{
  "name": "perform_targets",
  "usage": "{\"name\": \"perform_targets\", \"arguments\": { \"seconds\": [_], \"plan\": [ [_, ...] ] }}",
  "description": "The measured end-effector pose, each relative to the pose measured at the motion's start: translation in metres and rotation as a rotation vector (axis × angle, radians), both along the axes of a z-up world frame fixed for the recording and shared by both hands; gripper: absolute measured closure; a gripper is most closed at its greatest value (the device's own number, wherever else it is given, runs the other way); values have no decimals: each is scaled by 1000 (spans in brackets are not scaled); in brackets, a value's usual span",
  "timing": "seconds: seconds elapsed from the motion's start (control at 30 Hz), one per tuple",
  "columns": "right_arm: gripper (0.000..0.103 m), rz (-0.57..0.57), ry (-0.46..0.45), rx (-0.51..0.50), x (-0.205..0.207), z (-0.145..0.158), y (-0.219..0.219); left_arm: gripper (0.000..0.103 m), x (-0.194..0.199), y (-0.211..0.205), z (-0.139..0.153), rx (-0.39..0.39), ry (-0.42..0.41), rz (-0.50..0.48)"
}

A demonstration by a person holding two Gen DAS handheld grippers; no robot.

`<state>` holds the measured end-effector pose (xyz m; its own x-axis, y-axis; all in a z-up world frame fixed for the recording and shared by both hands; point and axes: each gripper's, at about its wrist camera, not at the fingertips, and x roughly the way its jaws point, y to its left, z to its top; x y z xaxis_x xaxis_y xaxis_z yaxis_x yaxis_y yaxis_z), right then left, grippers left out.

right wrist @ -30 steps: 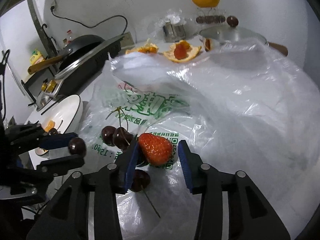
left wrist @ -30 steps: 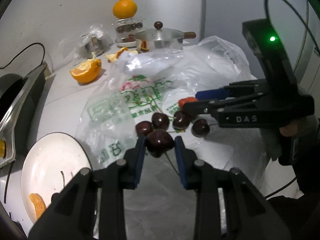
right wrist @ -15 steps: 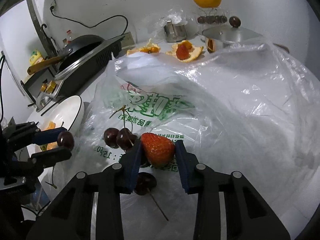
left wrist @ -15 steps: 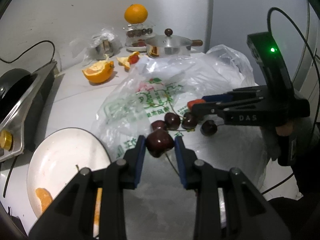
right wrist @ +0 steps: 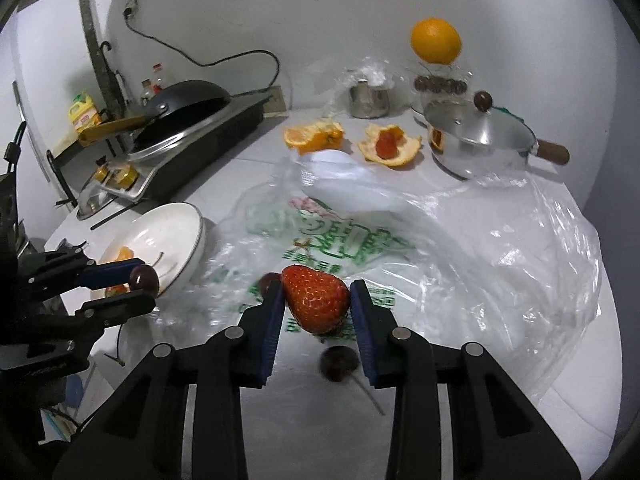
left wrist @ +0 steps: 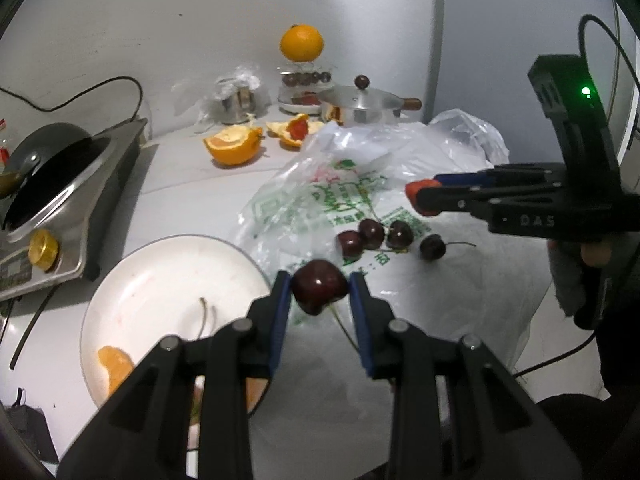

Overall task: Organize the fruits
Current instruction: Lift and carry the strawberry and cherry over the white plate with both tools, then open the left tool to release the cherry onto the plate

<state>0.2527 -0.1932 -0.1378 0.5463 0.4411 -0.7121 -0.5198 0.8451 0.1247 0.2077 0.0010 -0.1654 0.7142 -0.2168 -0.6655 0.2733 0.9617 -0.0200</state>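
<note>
My left gripper (left wrist: 319,294) is shut on a dark red cherry (left wrist: 319,286), held above the counter just right of the white plate (left wrist: 160,280). That cherry (right wrist: 145,278) and the left gripper (right wrist: 138,286) also show at the left of the right wrist view, beside the plate (right wrist: 172,224). My right gripper (right wrist: 316,304) is shut on a red strawberry (right wrist: 315,298), lifted over the printed plastic bag (right wrist: 360,240). Seen from the left wrist, the right gripper (left wrist: 420,198) holds the strawberry (left wrist: 416,192) above several cherries (left wrist: 372,234) lying on the bag (left wrist: 340,192).
The plate holds an orange segment (left wrist: 116,364) and cherry stems. A stove with a black pan (right wrist: 188,104) stands at left. Peeled orange halves (left wrist: 234,146), a lidded steel pot (right wrist: 480,140), a steel cup (right wrist: 368,98) and a whole orange (right wrist: 436,40) on a stand sit at the back.
The right gripper closed on the strawberry and lifted it off the bag. The left gripper carried its cherry left and back, toward the plate.
</note>
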Motion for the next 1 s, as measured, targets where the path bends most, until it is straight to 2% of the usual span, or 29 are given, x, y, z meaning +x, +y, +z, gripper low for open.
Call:
{"name": "perform_targets", "arguments": {
  "seconds": [0.37,1.0],
  "plan": [
    [67,54,-36,-23,-20,15,41,73,-22,45,1,-24,-23,83],
    [67,132,-38,-56,-36,15,97,73,-36,103,-8,-44,-37,176]
  ]
}}
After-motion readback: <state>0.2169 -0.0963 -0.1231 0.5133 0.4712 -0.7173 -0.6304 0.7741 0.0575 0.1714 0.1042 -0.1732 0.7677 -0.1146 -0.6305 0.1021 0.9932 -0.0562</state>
